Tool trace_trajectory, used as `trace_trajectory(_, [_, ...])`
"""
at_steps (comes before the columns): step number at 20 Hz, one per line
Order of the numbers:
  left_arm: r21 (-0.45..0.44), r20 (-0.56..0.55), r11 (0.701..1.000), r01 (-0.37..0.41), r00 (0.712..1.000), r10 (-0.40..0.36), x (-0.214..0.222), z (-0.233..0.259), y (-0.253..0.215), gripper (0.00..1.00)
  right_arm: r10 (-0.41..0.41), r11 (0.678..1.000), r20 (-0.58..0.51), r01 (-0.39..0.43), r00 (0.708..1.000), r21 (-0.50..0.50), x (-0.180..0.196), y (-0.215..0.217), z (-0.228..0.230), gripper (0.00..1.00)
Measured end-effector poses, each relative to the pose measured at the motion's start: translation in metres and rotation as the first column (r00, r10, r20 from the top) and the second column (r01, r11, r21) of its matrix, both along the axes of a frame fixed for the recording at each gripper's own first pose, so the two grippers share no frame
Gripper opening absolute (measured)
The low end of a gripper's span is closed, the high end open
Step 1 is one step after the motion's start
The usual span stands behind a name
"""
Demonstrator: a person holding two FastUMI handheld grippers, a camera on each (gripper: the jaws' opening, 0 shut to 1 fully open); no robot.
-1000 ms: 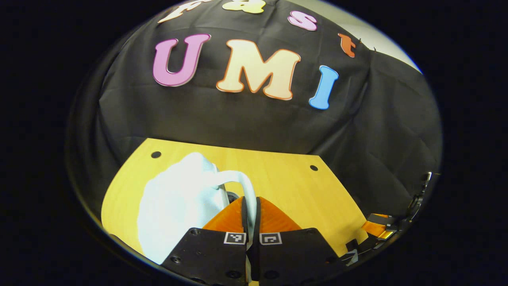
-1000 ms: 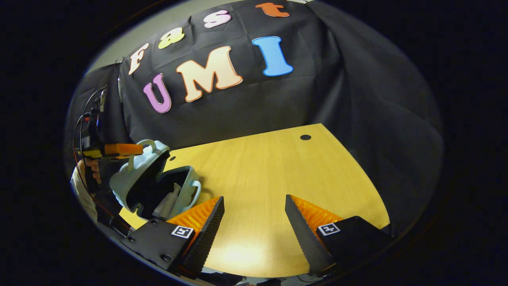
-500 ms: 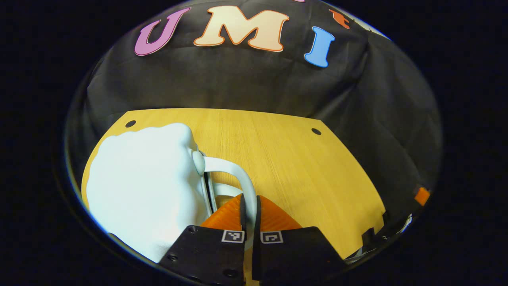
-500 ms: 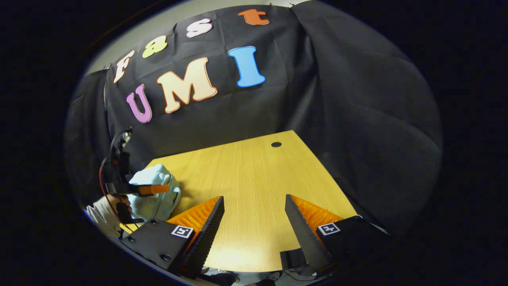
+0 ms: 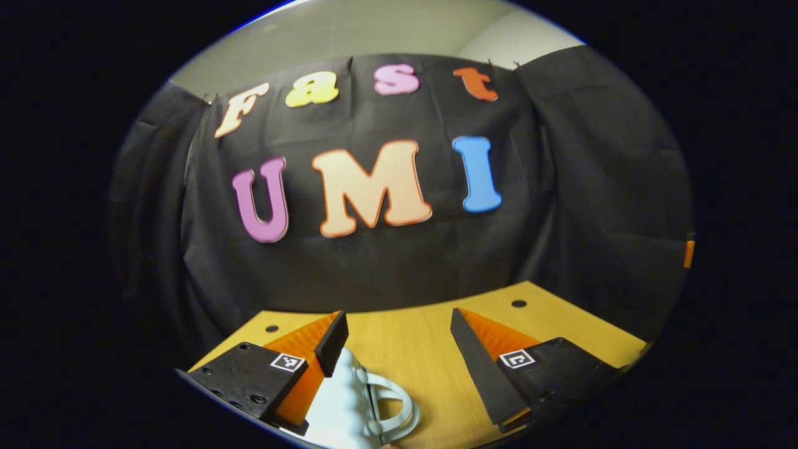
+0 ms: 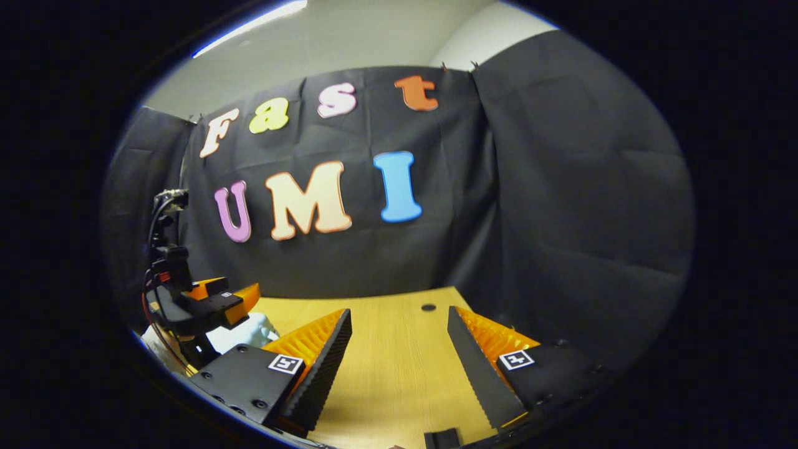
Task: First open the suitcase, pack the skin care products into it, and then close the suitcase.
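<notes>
Pale-blue suitcase (image 5: 352, 408) shut, bottom of frame; left claw (image 5: 399, 337), right claw (image 6: 399, 337) both agape, empty. Risk: unlatched lid springs open.

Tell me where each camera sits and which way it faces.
Left gripper view: rides the left gripper, facing the booth wall over the table; its open jaws frame the closed suitcase below.
Right gripper view: rides the right gripper, facing the same wall; its jaws are open over the bare table, with the left gripper at far left.
Shared: table, suitcase, wall.
</notes>
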State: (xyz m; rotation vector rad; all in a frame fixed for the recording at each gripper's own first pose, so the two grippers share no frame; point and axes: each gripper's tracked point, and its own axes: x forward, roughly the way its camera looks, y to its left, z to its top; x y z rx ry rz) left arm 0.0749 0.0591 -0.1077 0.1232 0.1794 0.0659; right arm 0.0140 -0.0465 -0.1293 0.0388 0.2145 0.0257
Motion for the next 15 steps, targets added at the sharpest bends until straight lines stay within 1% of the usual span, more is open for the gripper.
trace_trajectory(2, [-0.015,0.091,0.997,0.081,0.993,-0.079,-0.007,0.037,-0.030,0.97,0.044,0.999,0.095,-0.042,0.994,-0.027,0.004,0.018,0.026,0.98])
trace_trajectory(4, [-0.032,0.144,0.992,0.119,0.983,-0.114,-0.017,0.067,-0.045,0.96,0.081,0.996,0.154,-0.075,0.985,-0.045,0.011,0.032,0.046,0.98])
trace_trajectory(5, [-0.049,0.159,0.992,0.118,0.981,-0.109,-0.021,0.076,-0.048,1.00,0.091,0.995,0.175,-0.085,0.980,-0.043,0.013,0.039,0.056,0.99])
trace_trajectory(6, [-0.076,0.173,0.990,0.116,0.980,-0.101,-0.024,0.083,-0.048,0.96,0.093,0.996,0.200,-0.088,0.975,-0.035,0.015,0.044,0.065,0.99])
trace_trajectory(7, [-0.102,0.187,0.988,0.114,0.978,-0.094,-0.026,0.089,-0.049,1.00,0.092,0.996,0.220,-0.087,0.971,-0.031,0.016,0.047,0.073,0.99])
trace_trajectory(8, [-0.120,0.200,0.986,0.114,0.976,-0.088,-0.029,0.096,-0.049,0.96,0.090,0.996,0.242,-0.085,0.966,-0.029,0.017,0.047,0.078,0.98])
trace_trajectory(10, [-0.116,0.216,0.987,0.111,0.973,-0.084,-0.031,0.105,-0.043,0.96,0.102,0.995,0.265,-0.094,0.959,-0.041,0.016,0.052,0.082,0.98])
trace_trajectory(12, [-0.087,0.219,0.991,0.105,0.972,-0.084,-0.032,0.109,-0.038,0.96,0.106,0.994,0.264,-0.096,0.959,-0.051,0.017,0.054,0.081,0.98])
trace_trajectory(15, [-0.087,0.237,0.991,0.104,0.968,-0.081,-0.032,0.116,-0.036,0.96,0.097,0.995,0.273,-0.092,0.957,-0.032,0.017,0.056,0.086,0.98])
